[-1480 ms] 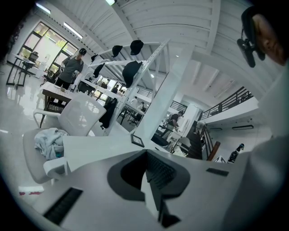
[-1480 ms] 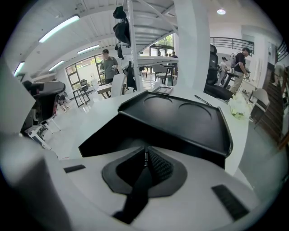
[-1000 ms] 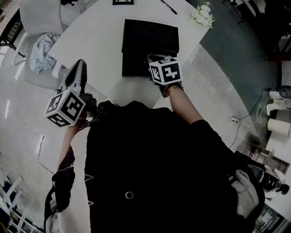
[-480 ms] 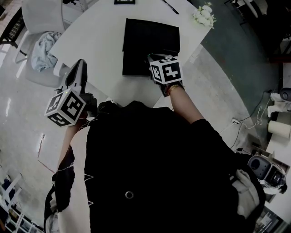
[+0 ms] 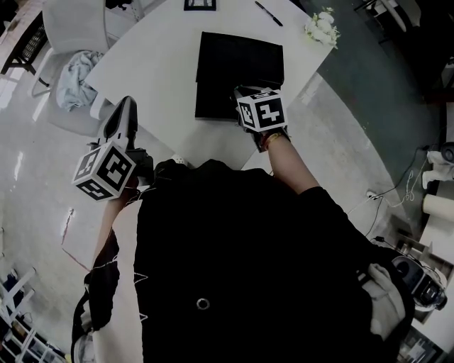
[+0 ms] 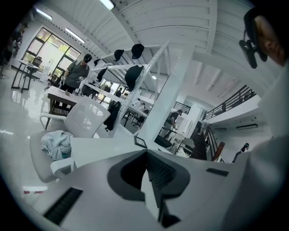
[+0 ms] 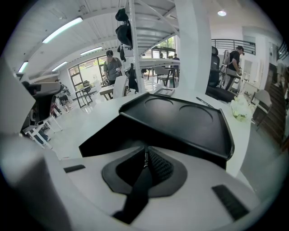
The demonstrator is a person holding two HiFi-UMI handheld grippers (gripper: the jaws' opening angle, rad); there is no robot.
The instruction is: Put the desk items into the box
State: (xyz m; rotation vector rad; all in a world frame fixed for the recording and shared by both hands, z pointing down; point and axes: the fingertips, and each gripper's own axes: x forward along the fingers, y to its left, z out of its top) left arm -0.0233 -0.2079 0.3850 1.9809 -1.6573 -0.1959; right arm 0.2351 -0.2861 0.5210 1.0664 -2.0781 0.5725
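A black box [image 5: 237,71] with its lid on lies on the white table [image 5: 156,64]. In the right gripper view the box [image 7: 180,119] fills the space just ahead. My right gripper [image 5: 240,93] is at the box's near right corner, jaws shut, tips [image 7: 145,154] against its front wall; I cannot tell whether anything is pinched. My left gripper [image 5: 125,108] hovers at the table's near left edge, shut and empty [image 6: 145,153]. A black pen [image 5: 268,13], a small picture frame [image 5: 200,4] and white flowers [image 5: 323,27] lie at the table's far side.
A white chair [image 5: 67,32] with a pale cloth [image 5: 74,67] on it stands left of the table. The frame [image 6: 140,142] and that chair [image 6: 83,119] show in the left gripper view. People stand at desks far behind. Cables lie on the floor at right [image 5: 397,184].
The head view has shifted slightly, so the table sits a little lower in the picture. Both grippers hold their places and stay shut.
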